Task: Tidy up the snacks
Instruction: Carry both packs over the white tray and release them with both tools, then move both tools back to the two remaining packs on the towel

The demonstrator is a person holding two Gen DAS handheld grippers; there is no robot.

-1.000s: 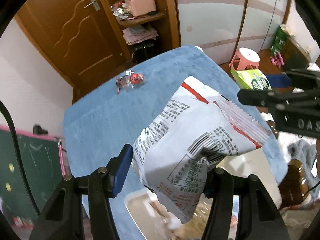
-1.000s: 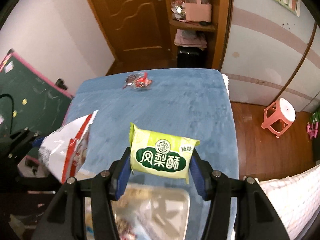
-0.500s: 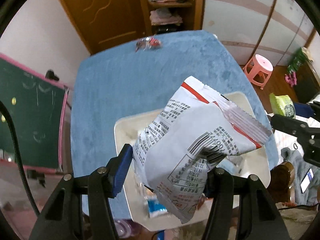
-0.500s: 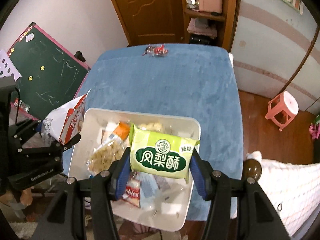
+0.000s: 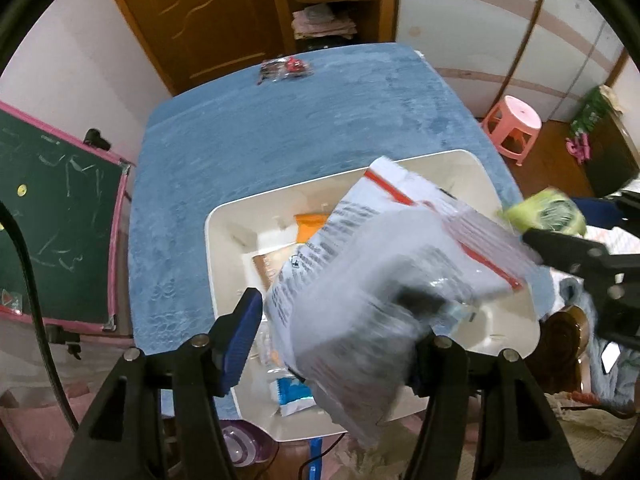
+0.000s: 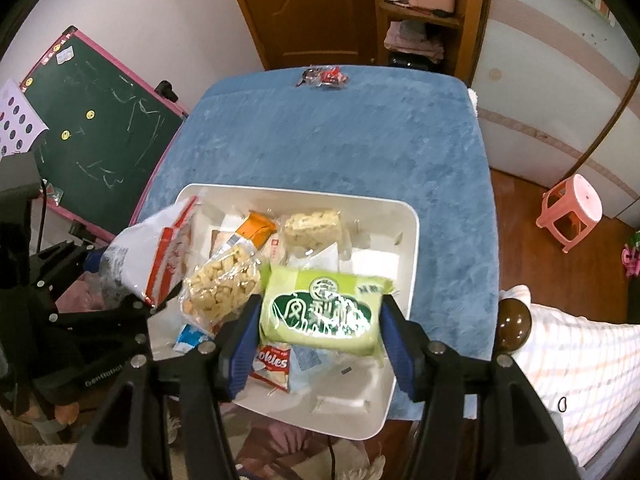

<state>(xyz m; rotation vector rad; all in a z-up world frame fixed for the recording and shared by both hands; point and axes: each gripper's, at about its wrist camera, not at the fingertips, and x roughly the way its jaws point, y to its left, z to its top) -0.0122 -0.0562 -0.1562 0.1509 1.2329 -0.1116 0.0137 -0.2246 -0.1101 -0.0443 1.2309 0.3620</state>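
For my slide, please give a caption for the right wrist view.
Right gripper holds a green snack packet above a white plastic bin of snacks.

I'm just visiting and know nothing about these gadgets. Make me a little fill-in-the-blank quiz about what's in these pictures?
1. The right gripper is shut on a snack pack coloured ____.
2. Both grippers hover above a white ____ that already holds other snacks.
3. The table is covered with a cloth coloured ____.
4. One small red snack packet lies alone on the table's ____ edge, near the wooden door.

Missing words: green; bin; blue; far
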